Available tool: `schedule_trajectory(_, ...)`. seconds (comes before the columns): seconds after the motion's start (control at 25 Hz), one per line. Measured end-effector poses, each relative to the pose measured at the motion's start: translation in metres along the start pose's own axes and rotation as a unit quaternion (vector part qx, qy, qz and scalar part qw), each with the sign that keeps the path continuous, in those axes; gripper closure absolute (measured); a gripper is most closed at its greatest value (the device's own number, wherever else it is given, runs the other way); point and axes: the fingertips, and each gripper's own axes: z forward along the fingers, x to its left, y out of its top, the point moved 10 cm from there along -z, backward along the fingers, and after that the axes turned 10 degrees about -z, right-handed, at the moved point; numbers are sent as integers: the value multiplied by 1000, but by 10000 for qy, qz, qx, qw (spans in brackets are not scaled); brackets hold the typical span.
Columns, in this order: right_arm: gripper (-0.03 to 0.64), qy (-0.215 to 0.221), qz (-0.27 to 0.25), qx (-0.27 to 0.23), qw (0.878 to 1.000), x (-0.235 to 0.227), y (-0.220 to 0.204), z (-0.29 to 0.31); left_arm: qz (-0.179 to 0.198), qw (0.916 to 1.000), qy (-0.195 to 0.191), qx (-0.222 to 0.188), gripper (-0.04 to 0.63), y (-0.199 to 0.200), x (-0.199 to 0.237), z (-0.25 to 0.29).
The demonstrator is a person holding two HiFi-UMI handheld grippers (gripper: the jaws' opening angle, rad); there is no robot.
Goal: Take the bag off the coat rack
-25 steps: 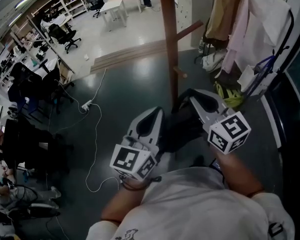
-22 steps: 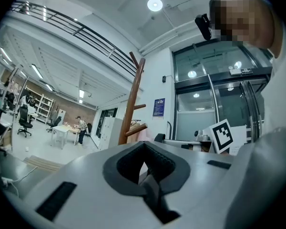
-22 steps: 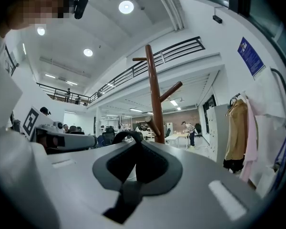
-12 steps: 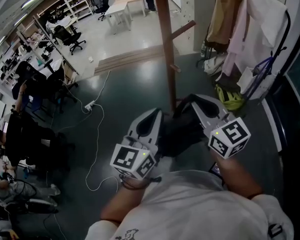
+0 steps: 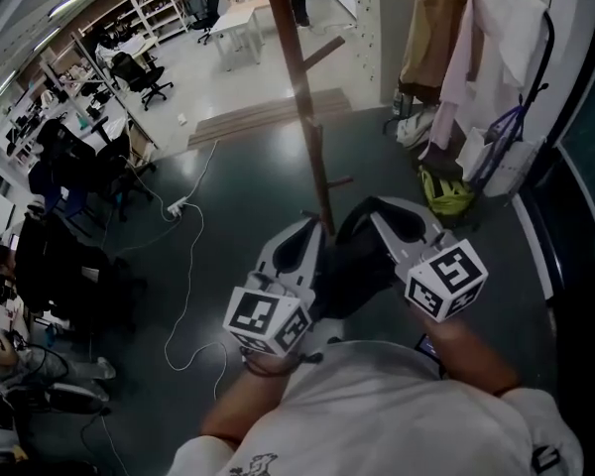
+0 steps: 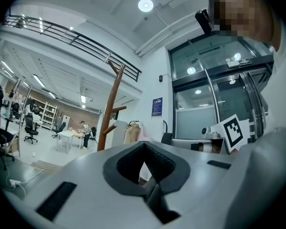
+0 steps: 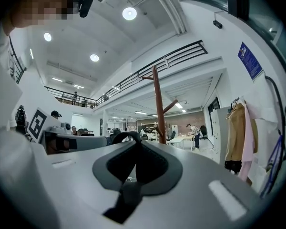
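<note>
- Reporting on the step in hand: does the coat rack (image 5: 299,97) carry the bag?
- Negative. The bag (image 5: 362,266) hangs low between the 2 grippers. It is near the rack's pole but, as far as the head view shows, on none of its pegs. Judged: lift-off done, carry-away in hand.
- Next move?
- Drawing the bag clear of the pole and pegs without snagging, both grips kept firm, then finding a place to set it down.
- Pose?
- Both forearms are held close before the body. The left gripper (image 5: 312,228) and right gripper (image 5: 369,210) sit side by side, pointing forward and about level. The right fingers (image 7: 195,175) are closed on 1 strap (image 7: 127,135), which loops up out of them. The left fingers (image 6: 86,175) are closed too, with a dark strip pinched in their seam. I judge that to be bag material.
</note>
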Motion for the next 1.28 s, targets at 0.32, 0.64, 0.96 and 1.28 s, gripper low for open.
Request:
schedule_trajectory(0.32,594,22,-10,-6,10000,14,-7,-81,4,10000,54,-80,594,-32,-68,-19)
schedule_trajectory(0.64,594,112,101,19,9999,36,-16,-159,-117,9995,269,-66,594,-68,-132,-56)
schedule_trajectory(0.96,594,267,192,85,9994,53,-18,-194,-118,9982,587,-72,594,-79,-161,-95)
schedule_trajectory(1.28,594,327,261,-15,9991,69,-18,-201,-76,9980,627,-49,594,-78,-165,-110)
